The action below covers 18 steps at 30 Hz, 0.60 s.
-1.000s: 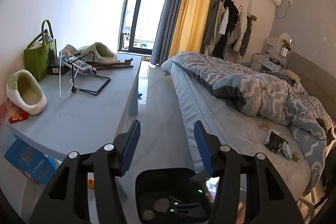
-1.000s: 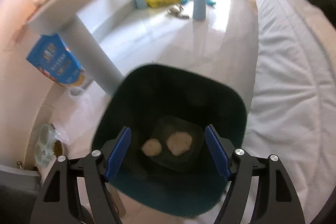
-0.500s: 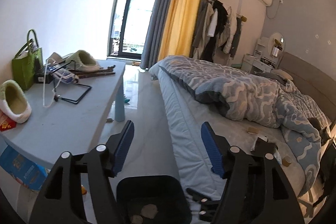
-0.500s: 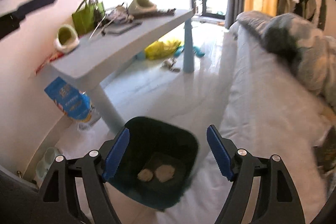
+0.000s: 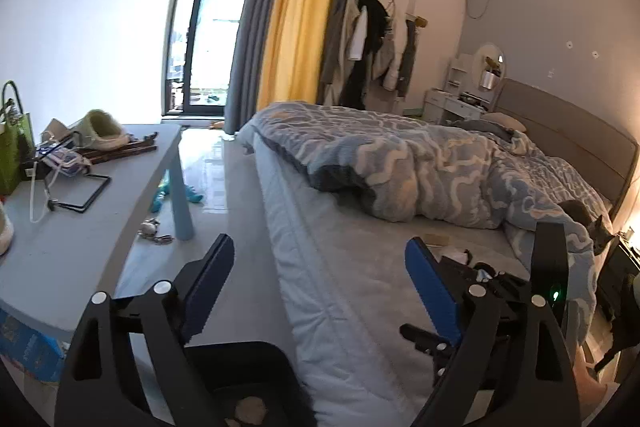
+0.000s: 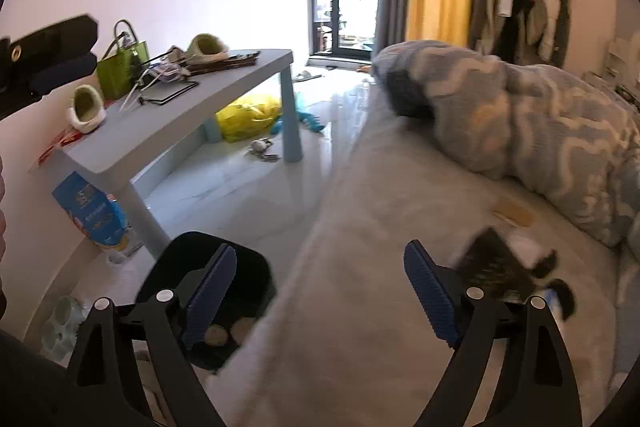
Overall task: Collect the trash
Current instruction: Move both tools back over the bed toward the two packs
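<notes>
Bedroom, left wrist view: the left gripper [image 5: 318, 287] hangs with its blue pads spread wide and nothing between them, above the edge of the bed [image 5: 360, 307], while the black trash bin [image 5: 248, 383] stands on the floor just below, against the mattress side, with a pale crumpled wad [image 5: 250, 409] visible at its bottom. Scraps of litter lie on the sheet beyond the right pad, near the rumpled blue duvet [image 5: 420, 163]. Right wrist view: the right gripper [image 6: 320, 291] is likewise wide apart and empty, aimed across the mattress toward a dark, motion-blurred wrapper [image 6: 492, 267] and a flat tan scrap [image 6: 514, 213] lying just short of the duvet. The bin, at lower left beside the bed, holds two pale wads [image 6: 226, 333]; anything else inside is hidden. A grey table [image 6: 192, 131] nearby carries a green bag [image 6: 120, 69] and slippers. The step in hand appears to be the reach for the next piece of bed litter; the next move calls for lowering the open pads around the wrapper without pinching the sheet.
</notes>
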### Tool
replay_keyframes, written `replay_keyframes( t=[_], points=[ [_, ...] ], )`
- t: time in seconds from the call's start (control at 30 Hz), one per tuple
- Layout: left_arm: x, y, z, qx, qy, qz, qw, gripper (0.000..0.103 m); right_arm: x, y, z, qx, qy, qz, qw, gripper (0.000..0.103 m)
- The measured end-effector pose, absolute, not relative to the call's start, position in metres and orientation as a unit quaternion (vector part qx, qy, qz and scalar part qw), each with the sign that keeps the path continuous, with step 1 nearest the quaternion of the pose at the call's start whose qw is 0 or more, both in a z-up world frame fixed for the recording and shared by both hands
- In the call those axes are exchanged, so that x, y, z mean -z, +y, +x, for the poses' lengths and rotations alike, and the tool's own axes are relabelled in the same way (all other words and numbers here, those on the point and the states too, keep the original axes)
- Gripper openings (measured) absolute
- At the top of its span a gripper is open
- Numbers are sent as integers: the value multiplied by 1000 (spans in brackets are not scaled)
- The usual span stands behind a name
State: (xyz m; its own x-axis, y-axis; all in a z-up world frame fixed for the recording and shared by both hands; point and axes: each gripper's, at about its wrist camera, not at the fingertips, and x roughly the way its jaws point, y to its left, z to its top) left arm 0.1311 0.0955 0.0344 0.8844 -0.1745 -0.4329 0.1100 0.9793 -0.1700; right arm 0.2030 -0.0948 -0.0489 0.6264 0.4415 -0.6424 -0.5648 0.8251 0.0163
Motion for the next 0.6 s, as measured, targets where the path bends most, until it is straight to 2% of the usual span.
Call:
replay_keyframes(
  t=[0.6],
  points=[
    [-7, 22, 176, 142, 272, -45, 951, 94, 52, -214, 225, -268, 338, -108, 896, 93]
  ],
)
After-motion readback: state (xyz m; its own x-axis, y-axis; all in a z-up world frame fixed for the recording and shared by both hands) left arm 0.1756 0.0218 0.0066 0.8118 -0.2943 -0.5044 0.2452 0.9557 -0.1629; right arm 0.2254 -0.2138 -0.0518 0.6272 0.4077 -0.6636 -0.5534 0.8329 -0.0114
